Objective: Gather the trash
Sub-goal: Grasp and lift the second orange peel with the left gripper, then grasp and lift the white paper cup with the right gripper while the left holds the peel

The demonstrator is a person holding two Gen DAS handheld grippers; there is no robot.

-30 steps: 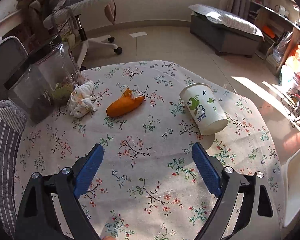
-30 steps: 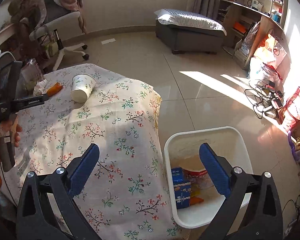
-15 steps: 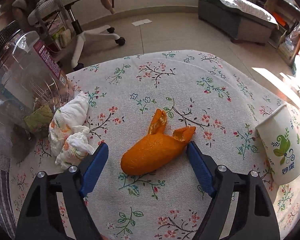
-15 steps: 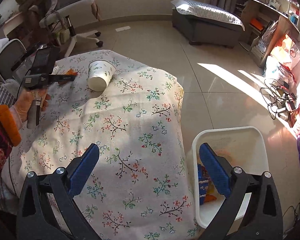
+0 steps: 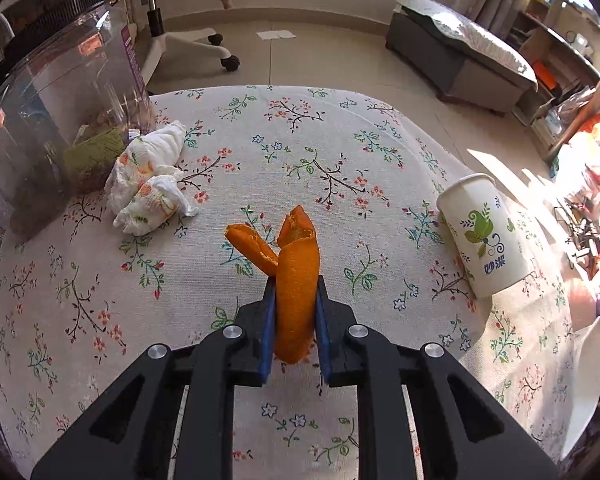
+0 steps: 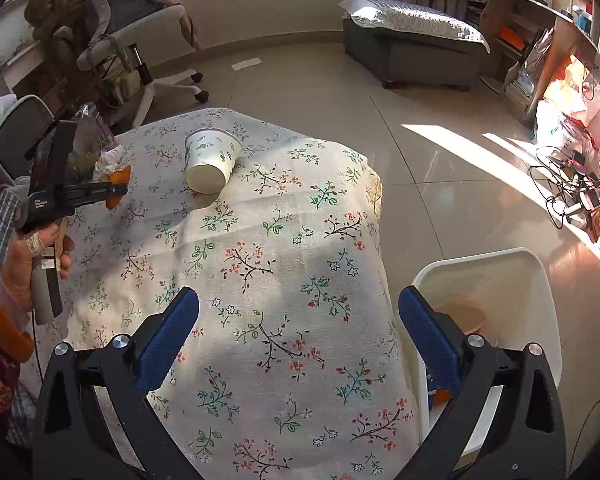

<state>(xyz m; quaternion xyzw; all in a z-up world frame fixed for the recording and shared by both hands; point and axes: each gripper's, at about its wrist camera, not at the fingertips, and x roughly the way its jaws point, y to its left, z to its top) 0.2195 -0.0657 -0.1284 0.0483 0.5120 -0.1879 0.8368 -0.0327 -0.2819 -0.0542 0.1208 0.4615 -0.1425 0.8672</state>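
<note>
Left gripper (image 5: 296, 312) clamped on orange peel (image 5: 296, 280), right gripper (image 6: 298, 336) open, idle. Next, I reckon: carry peel to bin (image 6: 540, 280) beside bench (image 6: 280, 220).

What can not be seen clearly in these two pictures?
- White plastic bin: the right gripper covers its contents in the right wrist view; the left wrist view's edge cuts it off.
- Orange peel: left gripper hides its lower part.
- Clear plastic jar: contents blurred by reflections.

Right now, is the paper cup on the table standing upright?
No. The white paper cup with green leaf print lies tipped on its side on the floral tablecloth, its closed base facing the right wrist camera.
</note>
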